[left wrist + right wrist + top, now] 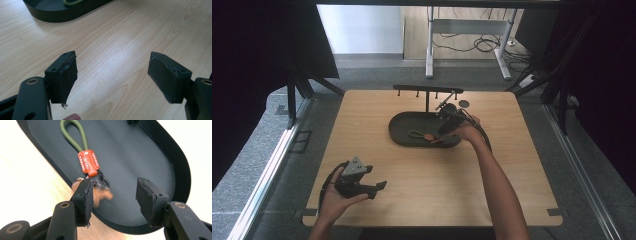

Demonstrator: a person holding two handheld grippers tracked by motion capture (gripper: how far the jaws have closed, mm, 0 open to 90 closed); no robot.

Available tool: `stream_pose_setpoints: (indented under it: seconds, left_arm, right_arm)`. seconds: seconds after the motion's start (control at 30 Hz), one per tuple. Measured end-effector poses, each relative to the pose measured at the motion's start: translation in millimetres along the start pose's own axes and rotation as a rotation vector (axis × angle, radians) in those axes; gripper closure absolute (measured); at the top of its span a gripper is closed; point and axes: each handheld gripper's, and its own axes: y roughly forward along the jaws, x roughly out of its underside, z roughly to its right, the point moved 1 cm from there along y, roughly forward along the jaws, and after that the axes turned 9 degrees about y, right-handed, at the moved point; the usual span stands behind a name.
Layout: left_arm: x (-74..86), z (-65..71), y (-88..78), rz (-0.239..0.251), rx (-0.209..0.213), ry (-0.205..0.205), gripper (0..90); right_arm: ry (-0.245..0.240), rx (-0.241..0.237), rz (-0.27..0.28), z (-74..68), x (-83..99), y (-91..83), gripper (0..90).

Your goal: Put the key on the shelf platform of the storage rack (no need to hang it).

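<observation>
Two open tools: right tool (112, 195) view reveals a keychain's (88, 162) orange tag; left tool (112, 77) hangs over table (120, 37).

You are working in a lab or test room made for recording, not in a home. The wooden table (422, 195) under your grippers stands alone on grey carpet (257, 165), with black curtains (257, 45) hanging to both sides of your hands and metal rails (272, 165) on the floor beside it. Far beyond your right gripper (451, 121) you see the legs of a white desk frame (467, 37) with loose cables (484, 44) lying on the floor below it.
</observation>
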Motion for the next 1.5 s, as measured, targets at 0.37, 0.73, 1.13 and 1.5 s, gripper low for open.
stream_pose_setpoints:
  seconds: [0.37,0.73,1.13,1.5]
  left_arm:
    - [-0.4,0.9,1.7,-0.003,0.002,0.002,23.9]
    - [-0.1,1.4,4.0,-0.01,0.001,0.001,23.9]
    - [0.1,2.3,6.4,-0.024,0.0,0.007,23.9]
    - [0.4,3.8,10.2,-0.036,0.005,0.008,23.8]
  right_arm:
    - [-0.017,-0.024,0.054,-5.6,8.9,-18.0,47.9]
    - [-0.028,-0.052,0.104,-9.2,28.4,-38.9,47.2]
    - [-0.046,-0.084,0.174,-12.2,70.6,-53.1,47.1]
    - [-0.043,-0.106,0.23,-17.1,121.6,-57.0,46.9]
